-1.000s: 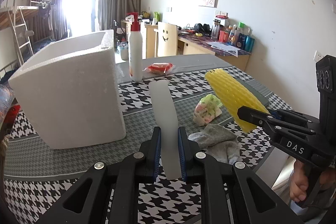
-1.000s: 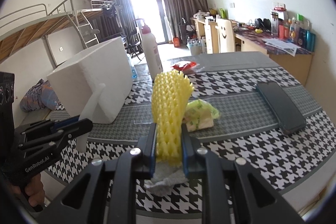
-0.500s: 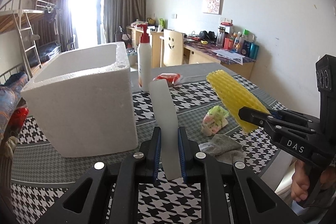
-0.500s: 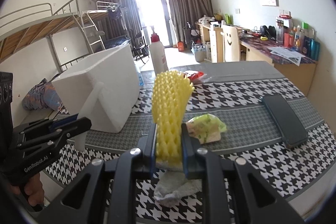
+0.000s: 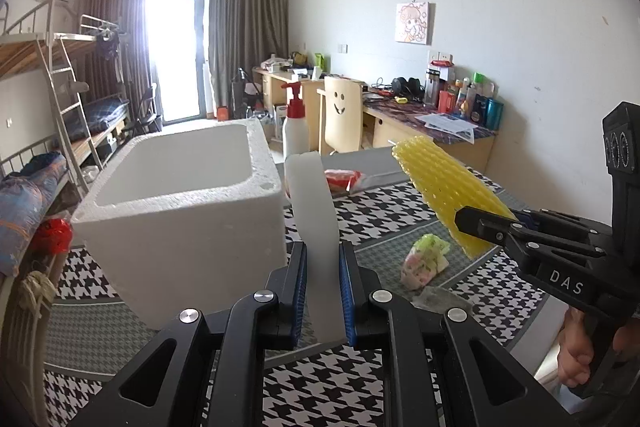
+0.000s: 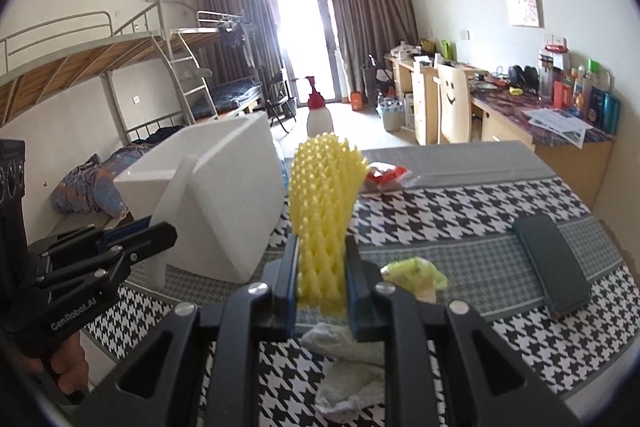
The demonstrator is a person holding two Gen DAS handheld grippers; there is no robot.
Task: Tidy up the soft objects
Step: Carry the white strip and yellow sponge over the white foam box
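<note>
My left gripper is shut on a white foam strip that stands up between its blue pads, just right of the white styrofoam box. My right gripper is shut on a yellow foam net sleeve, held upright above the table; the same yellow foam net sleeve shows at the right of the left wrist view. A green-and-pink patterned soft pouch and a grey-white cloth lie on the houndstooth tablecloth below the grippers. The open box stands left of the sleeve.
A white pump bottle with a red top and a red packet sit behind the box. A dark flat case lies at the right of the table. Bunk beds, desks and a chair stand beyond.
Both grippers have risen with their foam pieces still held; the box's open top has come into view and the cloth and pouch sit lower in the frames.
</note>
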